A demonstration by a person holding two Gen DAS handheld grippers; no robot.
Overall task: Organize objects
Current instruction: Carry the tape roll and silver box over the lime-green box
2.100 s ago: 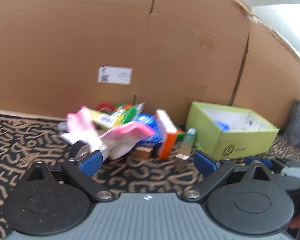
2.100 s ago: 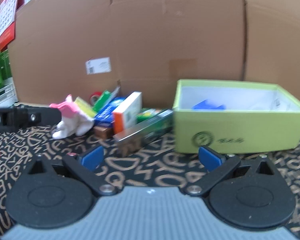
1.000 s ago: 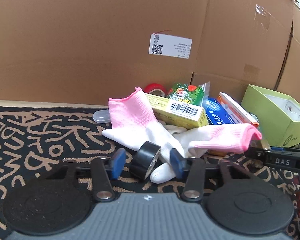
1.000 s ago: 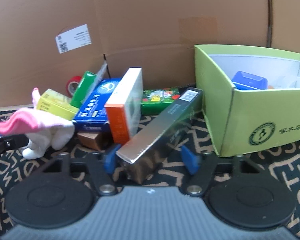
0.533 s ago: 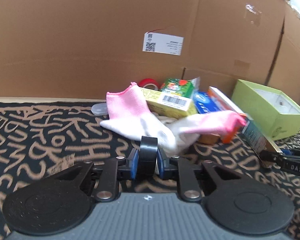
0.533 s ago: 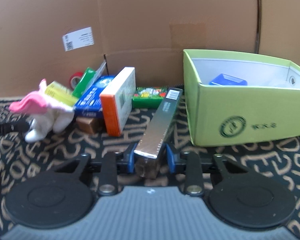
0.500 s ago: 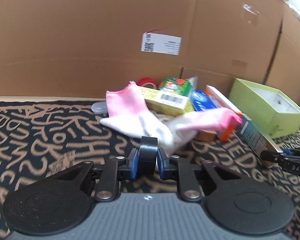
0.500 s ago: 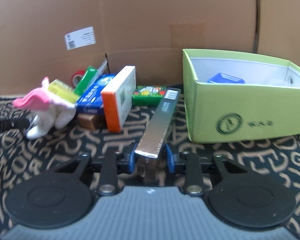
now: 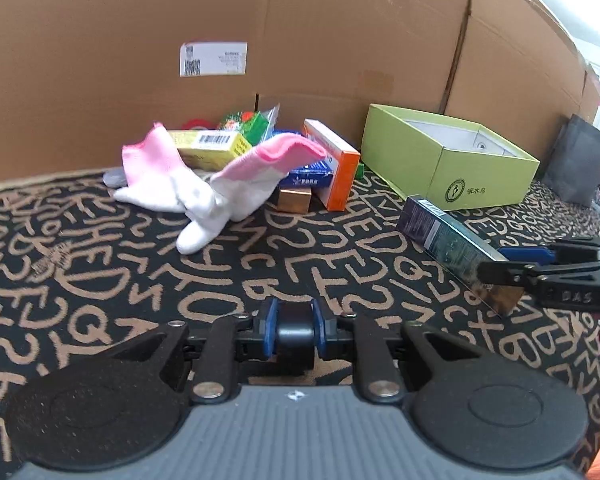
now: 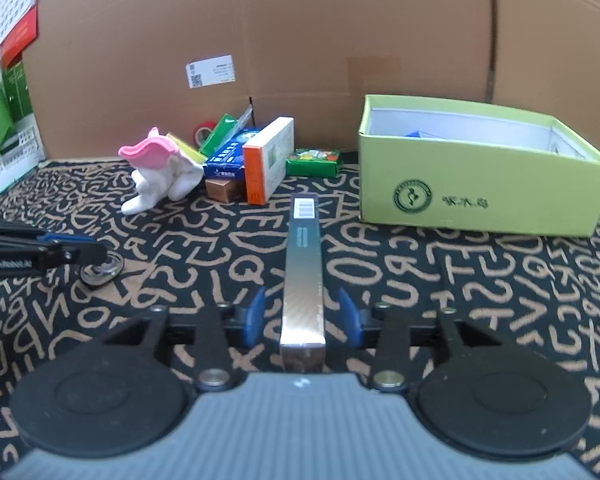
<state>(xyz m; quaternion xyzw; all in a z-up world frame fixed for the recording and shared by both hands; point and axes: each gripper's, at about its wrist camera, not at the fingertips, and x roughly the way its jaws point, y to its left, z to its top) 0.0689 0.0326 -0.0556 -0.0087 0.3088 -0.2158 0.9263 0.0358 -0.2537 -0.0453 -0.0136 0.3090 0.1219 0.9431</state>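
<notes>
Cardboard walls (image 10: 340,40) close off the back of the patterned counter (image 10: 480,280); we take the green box (image 10: 480,196) as our landmark. It sits against that wall, open-topped, with bare counter in front of it and to its left as far as the near edge.

Left of the green box, against the wall, we list a heap: pink-and-white gloves (image 9: 220,184), an orange-ended carton (image 10: 266,160), a blue carton (image 10: 226,158), a yellow carton (image 9: 212,146), a red tape roll (image 10: 204,130) and a green packet (image 10: 314,162).

In front of the green box and left of it, the long dark carton (image 10: 303,272) lies on the counter between the right gripper (image 10: 302,314) fingers, whose jaws are opening and stand clear of its sides.

Further left, the left gripper (image 9: 294,330) is closed on a black tape roll (image 9: 295,334), both blue pads pressing it.

Only the right wrist view shows something blue (image 10: 418,133) inside the green box, and the black roll side-on. Only the left wrist view shows the grey bag (image 9: 578,168) right of the green box.
</notes>
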